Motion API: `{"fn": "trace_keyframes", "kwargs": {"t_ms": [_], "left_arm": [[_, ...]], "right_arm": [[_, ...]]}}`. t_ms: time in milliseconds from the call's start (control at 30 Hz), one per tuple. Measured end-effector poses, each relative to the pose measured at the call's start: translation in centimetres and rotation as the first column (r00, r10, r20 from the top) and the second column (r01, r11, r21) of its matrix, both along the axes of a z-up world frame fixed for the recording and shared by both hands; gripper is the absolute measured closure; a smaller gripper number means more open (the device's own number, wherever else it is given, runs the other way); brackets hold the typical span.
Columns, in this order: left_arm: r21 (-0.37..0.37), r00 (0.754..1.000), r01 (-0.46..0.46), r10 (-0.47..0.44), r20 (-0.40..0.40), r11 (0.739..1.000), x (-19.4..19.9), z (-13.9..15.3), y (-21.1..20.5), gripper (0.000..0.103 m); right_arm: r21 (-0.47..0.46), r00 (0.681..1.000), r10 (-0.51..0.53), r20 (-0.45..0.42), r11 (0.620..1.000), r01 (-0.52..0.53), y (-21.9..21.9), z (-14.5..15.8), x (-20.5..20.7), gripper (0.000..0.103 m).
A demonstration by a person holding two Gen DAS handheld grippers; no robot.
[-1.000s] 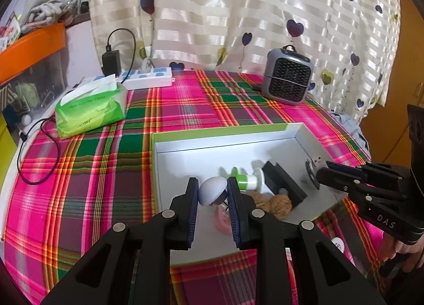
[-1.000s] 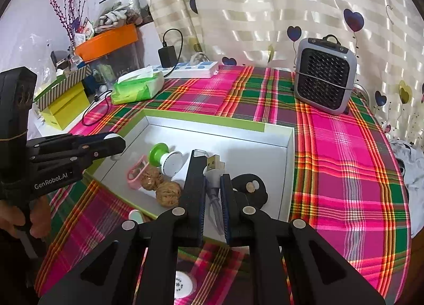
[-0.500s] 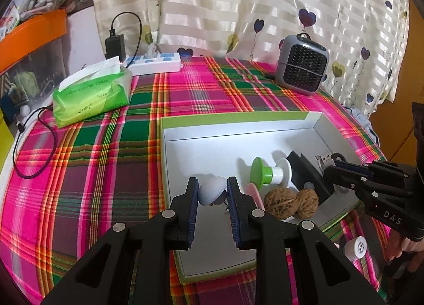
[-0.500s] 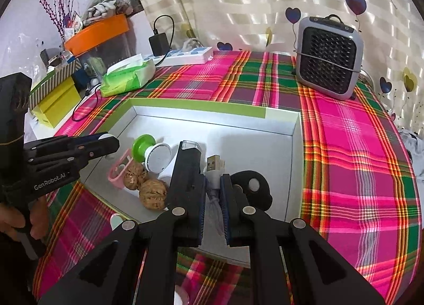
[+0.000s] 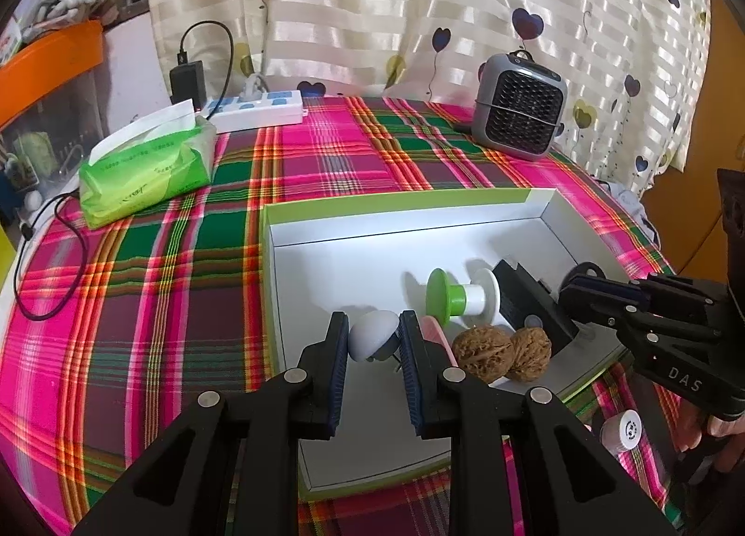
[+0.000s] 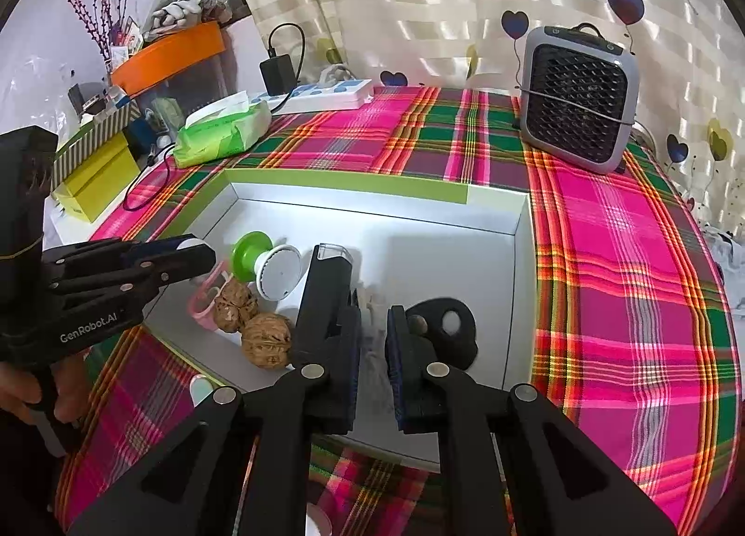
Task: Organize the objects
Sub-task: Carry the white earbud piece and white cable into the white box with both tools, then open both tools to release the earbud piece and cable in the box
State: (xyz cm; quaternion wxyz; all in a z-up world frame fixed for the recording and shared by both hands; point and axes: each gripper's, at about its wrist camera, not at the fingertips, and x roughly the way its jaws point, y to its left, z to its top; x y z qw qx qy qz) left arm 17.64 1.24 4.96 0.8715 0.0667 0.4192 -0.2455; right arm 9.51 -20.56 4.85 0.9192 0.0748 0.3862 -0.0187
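Walnuts [image 5: 500,349], a spool [image 5: 461,296] and a case already fill the box [image 5: 326,228] as the left claw [image 5: 372,340], opening, lowers a dome [image 5: 370,333]; the right claw [image 6: 375,335] parts over a blurred item.

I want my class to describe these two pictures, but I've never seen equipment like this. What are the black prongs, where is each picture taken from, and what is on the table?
There is no robot here. A person holds a two-finger clamp, called a gripper, in each hand, and each one carries a wide-angle camera looking along its fingers. One picture is from the left gripper, the other from the right gripper.

On the plaid tablecloth sits a shallow white box. It holds two walnuts, a green-and-white spool, a black block and a flat black piece. Behind stand a grey grilled appliance and a green tissue pack.

The left jaws, just starting to open, have a pale dome between their pads. The right jaws are opening over the box, with something pale and blurred between them.
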Motion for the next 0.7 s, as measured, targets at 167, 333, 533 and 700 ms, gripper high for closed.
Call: {"fn": "trace_keyframes", "kwargs": {"t_ms": [167,333,533,700], "left_arm": [[-0.011,1.0,0.01,-0.01,-0.008,1.0,0.0,0.0,0.0,0.078],[-0.031,1.0,0.003,-0.003,-0.012,1.0,-0.2,0.4,0.1,0.074],[-0.042,1.0,-0.003,0.002,-0.005,0.999,-1.0,1.2,0.4,0.074],[-0.056,1.0,0.007,-0.007,0.009,0.998,-2.4,2.0,0.5,0.074]], "right_arm": [[-0.007,1.0,0.0,0.009,1.0,0.0,0.1,0.1,-0.2,0.084],[-0.012,1.0,-0.004,0.023,1.0,0.005,0.1,0.6,-0.7,0.082],[-0.017,0.999,-0.004,0.044,1.0,0.005,0.4,1.5,-1.6,0.08],[-0.016,0.998,0.0,0.064,1.0,0.001,0.9,2.1,-2.8,0.08]]}}
